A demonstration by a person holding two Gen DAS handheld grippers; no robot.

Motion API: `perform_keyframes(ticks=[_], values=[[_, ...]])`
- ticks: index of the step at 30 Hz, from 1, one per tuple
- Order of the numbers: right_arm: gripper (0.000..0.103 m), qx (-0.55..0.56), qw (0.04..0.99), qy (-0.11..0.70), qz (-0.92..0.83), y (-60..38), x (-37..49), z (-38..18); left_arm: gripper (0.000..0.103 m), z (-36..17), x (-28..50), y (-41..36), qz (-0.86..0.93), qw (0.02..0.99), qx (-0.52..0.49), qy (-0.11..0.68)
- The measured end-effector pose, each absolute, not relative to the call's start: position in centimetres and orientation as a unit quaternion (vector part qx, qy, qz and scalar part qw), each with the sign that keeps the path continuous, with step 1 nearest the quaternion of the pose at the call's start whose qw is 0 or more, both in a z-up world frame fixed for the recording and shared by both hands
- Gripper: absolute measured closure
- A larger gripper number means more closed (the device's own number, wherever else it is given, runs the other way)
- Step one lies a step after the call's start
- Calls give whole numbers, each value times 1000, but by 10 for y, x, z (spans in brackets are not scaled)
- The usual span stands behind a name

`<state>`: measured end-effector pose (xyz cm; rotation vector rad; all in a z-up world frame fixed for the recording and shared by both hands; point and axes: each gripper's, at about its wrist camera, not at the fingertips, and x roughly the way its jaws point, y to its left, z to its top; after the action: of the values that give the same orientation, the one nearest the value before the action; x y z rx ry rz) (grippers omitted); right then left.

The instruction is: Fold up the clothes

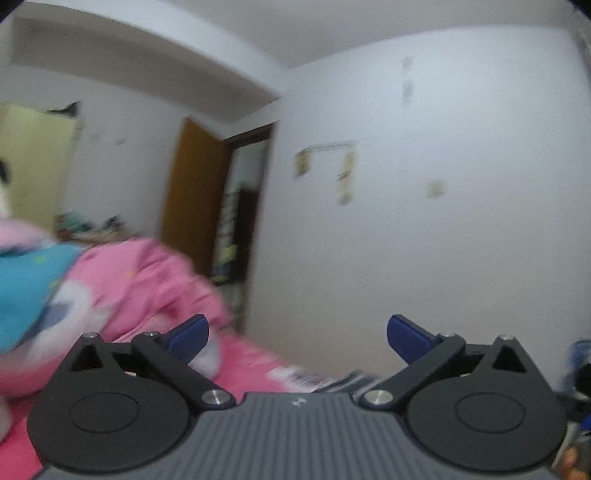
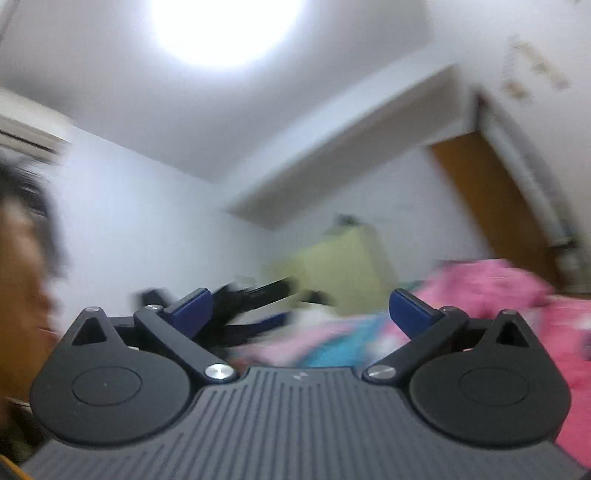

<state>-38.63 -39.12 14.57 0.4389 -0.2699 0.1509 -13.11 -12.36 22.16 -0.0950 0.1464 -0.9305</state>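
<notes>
My left gripper point(image 1: 297, 334) points up across the room at a bare pale-grey wall point(image 1: 461, 221), its two blue-tipped fingers point(image 1: 188, 334) spread wide with nothing between them. The clothes sit at nine o'clock in this view: a heap of crumpled pink fabric point(image 1: 147, 280) with a bright blue printed patch point(image 1: 26, 291), blurred, lying on a pink bed cover point(image 1: 251, 369) that runs in under my left finger. Beyond the heap, at about eleven o'clock, stands an open brown wooden door point(image 1: 195, 195), and at ten o'clock a pale yellow cupboard point(image 1: 33, 162).

My right gripper point(image 2: 299, 310) is tilted up toward the white ceiling with its glaring round lamp point(image 2: 225, 26), and its jaws also gape apart, holding nothing. Here the pink pile point(image 2: 491, 284) lies at three o'clock, just behind my right fingertip, with the blue patch point(image 2: 340, 345) low between my fingers. A blurred black object point(image 2: 251, 295) shows behind my left finger; I cannot tell what it is. The person's blurred head point(image 2: 22, 266) fills the edge at nine o'clock.
</notes>
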Motion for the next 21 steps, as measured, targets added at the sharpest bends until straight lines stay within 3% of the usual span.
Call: perform_keyframes(ticks=[7, 16, 21], values=[[1, 163, 959, 8, -232, -392, -388, 106, 0, 160, -141, -163, -402, 896, -43, 182], [1, 184, 918, 93, -338, -389, -379, 67, 0, 111, -158, -238, -375, 895, -19, 240], [1, 171, 897, 124, -388, -396, -347, 51, 0, 94, -160, -266, -352, 907, 24, 230]])
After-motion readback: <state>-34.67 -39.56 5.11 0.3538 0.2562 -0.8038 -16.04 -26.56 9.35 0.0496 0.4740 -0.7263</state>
